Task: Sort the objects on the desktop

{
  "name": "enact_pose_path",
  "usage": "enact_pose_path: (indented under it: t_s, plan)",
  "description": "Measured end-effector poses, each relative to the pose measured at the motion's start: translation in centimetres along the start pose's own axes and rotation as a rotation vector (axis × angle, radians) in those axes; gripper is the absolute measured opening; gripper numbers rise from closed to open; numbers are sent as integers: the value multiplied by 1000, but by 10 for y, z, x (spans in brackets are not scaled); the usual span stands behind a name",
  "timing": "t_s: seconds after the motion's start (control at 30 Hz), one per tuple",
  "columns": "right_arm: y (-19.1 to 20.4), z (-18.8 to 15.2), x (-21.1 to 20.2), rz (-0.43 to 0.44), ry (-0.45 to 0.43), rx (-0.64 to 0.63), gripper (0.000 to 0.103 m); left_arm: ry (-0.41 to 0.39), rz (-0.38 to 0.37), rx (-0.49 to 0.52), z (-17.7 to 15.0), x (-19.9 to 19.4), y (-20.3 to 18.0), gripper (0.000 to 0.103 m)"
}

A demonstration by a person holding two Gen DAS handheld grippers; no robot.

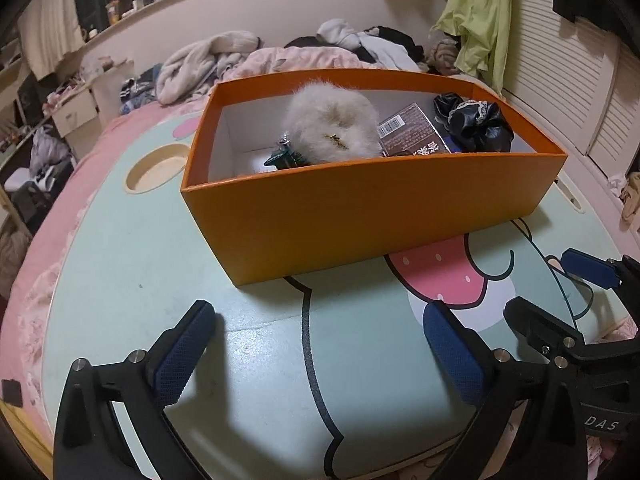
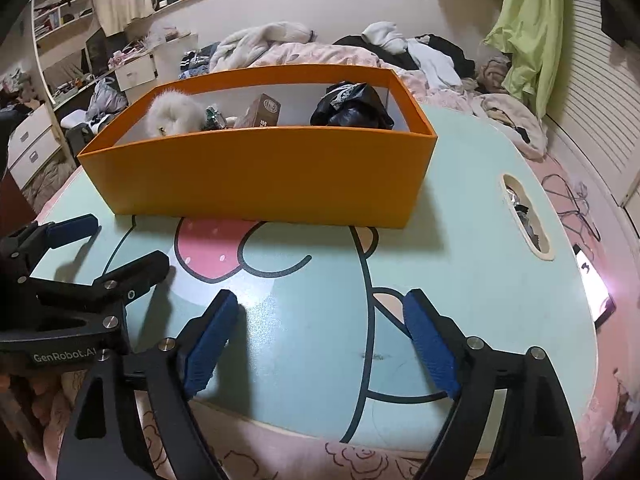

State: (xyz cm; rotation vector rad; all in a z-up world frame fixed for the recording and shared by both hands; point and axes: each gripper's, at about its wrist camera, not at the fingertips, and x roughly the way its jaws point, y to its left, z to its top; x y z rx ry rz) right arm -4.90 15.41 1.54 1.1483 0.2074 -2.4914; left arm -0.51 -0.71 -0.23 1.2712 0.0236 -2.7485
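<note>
An orange box (image 1: 360,216) stands on a mint cartoon lap table (image 1: 168,280). Inside lie a fluffy white ball (image 1: 332,124), a small green item (image 1: 286,156), a brown packet (image 1: 412,132) and a black scrunchie (image 1: 476,120). My left gripper (image 1: 316,328) is open and empty, low over the table in front of the box. My right gripper (image 2: 320,320) is open and empty too, also in front of the box (image 2: 264,172). Each gripper shows at the edge of the other's view: the right one (image 1: 560,304) and the left one (image 2: 112,252).
The table rests on a pink bed with piled clothes (image 1: 224,56) behind the box. A round cup hole (image 1: 156,168) is at the table's left; a slot (image 2: 524,216) is at its right. A lit phone (image 2: 596,284) lies on the bedding at right.
</note>
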Motion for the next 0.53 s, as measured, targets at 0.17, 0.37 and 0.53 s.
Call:
enact_pose_path:
  t_s: [0.17, 0.37, 0.53]
  plan:
    - [5, -2, 0, 3, 2, -8, 89, -1, -6, 6, 3, -2, -1, 103]
    - [6, -2, 0, 4, 3, -9, 90, -3, -81, 81, 3, -2, -1, 103]
    - [7, -2, 0, 3, 3, -9, 90, -5, -82, 82, 5, -2, -4, 103]
